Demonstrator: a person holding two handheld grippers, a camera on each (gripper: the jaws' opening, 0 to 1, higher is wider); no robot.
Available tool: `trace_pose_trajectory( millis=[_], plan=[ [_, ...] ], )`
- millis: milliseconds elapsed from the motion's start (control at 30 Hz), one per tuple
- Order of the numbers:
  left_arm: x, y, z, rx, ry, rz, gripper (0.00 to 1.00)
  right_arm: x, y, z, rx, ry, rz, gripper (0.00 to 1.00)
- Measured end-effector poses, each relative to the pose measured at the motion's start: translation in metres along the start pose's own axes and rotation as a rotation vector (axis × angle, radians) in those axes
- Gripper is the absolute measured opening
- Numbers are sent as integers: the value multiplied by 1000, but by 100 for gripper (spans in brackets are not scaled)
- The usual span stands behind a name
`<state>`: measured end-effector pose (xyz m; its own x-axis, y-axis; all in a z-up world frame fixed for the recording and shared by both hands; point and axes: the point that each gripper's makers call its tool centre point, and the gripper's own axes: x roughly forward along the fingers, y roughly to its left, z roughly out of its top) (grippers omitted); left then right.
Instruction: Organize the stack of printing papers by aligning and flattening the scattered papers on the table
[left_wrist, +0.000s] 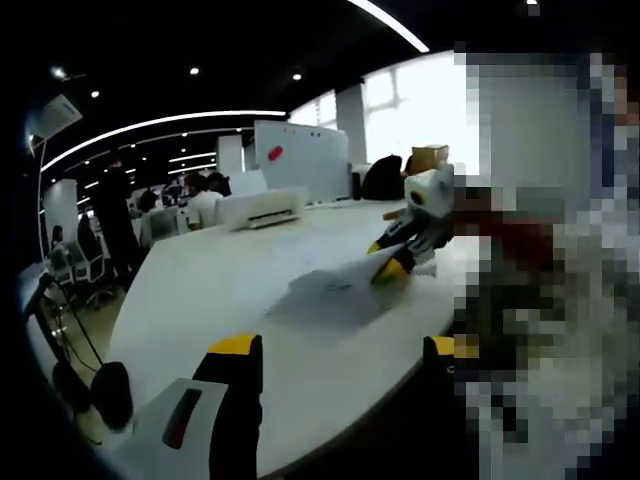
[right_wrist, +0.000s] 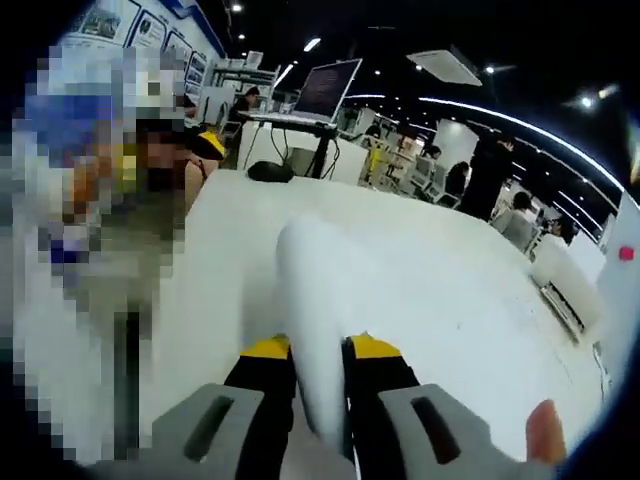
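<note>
Right hand-held gripper (right_wrist: 318, 362): jaws are closing on the near edge of the papers (right_wrist: 322, 300), pinching them between the yellow tips.
Papers: they are lying on the white worktop (right_wrist: 450, 290), curling upward at the far end.
Left hand-held gripper (left_wrist: 335, 350): jaws are standing wide apart, holding nothing, hovering at the worktop's near edge.
Far side: a printer (left_wrist: 262, 208) is sitting there.
</note>
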<state>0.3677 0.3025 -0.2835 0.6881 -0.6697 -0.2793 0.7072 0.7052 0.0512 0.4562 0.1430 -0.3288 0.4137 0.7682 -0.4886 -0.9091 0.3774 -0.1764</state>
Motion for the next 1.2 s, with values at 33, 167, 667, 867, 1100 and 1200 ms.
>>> trace_pose_trajectory(
  millis=[33,167,667,867,1100,1200],
  plan=[
    [0,0,0,-1,-1,0,68,0,-2,2,8,-7,5,15],
    [1,-1,1,-3,-4,-5,68,-2,-5,7,41,-38,18,16],
    [10,-5,9,-11,-26,-28,68,-21,-16,48,204,-225,77,15],
    [15,-3,13,-24,-42,-35,68,-43,-18,83,273,-350,129,15],
    [24,-4,21,-37,-62,-52,68,-69,-26,110,303,-430,149,15],
    [27,-5,23,-39,-68,-60,68,-75,-28,115,295,-437,142,15]
  ],
)
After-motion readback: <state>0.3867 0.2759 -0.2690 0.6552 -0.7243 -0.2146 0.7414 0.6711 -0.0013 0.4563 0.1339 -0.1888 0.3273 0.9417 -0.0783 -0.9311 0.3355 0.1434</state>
